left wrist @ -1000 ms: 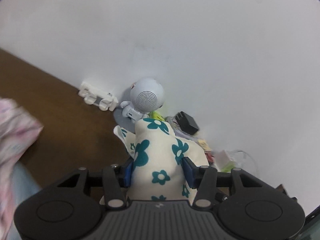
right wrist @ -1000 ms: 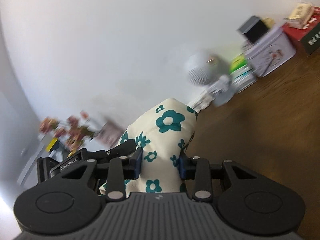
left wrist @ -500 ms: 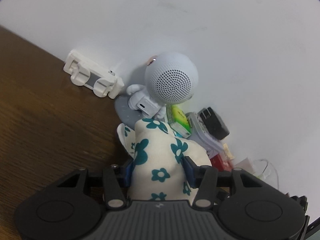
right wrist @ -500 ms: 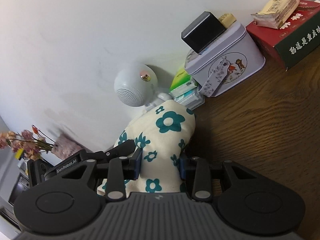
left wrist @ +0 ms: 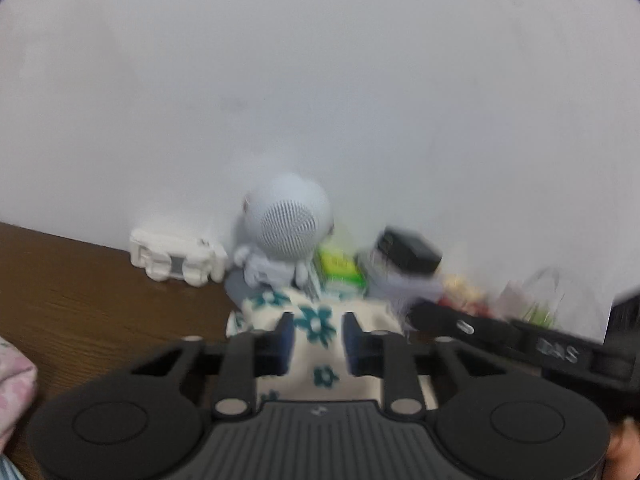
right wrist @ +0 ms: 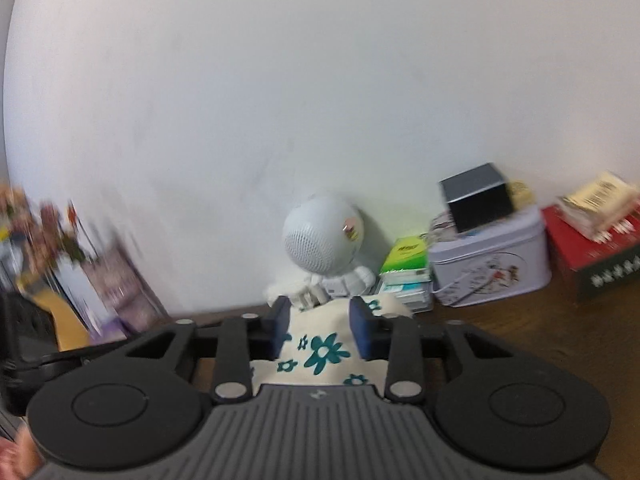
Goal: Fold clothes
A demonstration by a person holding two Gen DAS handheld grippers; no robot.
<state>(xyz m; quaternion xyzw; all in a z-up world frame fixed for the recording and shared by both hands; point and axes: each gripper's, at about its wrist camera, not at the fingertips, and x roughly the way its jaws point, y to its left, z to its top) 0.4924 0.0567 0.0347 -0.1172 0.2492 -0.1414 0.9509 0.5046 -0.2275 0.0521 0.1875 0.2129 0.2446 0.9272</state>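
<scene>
Pink garment [left wrist: 14, 384] at far L edge of brown table [left wrist: 80, 292]. L gripper [left wrist: 316, 330] clamped on cream floral cloth [left wrist: 316, 320], held just in front of white round-headed figurine [left wrist: 286, 228] by wall. R gripper [right wrist: 320, 322] likewise clamped on same cloth. Tin [right wrist: 488, 268], red box [right wrist: 592, 256] far R.

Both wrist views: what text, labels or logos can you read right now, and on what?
Nothing reads for certain; both views are motion-blurred.
Green packet: dark print, too blurred to read.
Red cardboard box: row of white characters, unreadable.
Pale oval tin: printed picture, no legible words.
Right hand-held gripper, seen from the left wrist: white lettering, upside down and smeared.
Tan packet: barcode-like print, illegible.
</scene>
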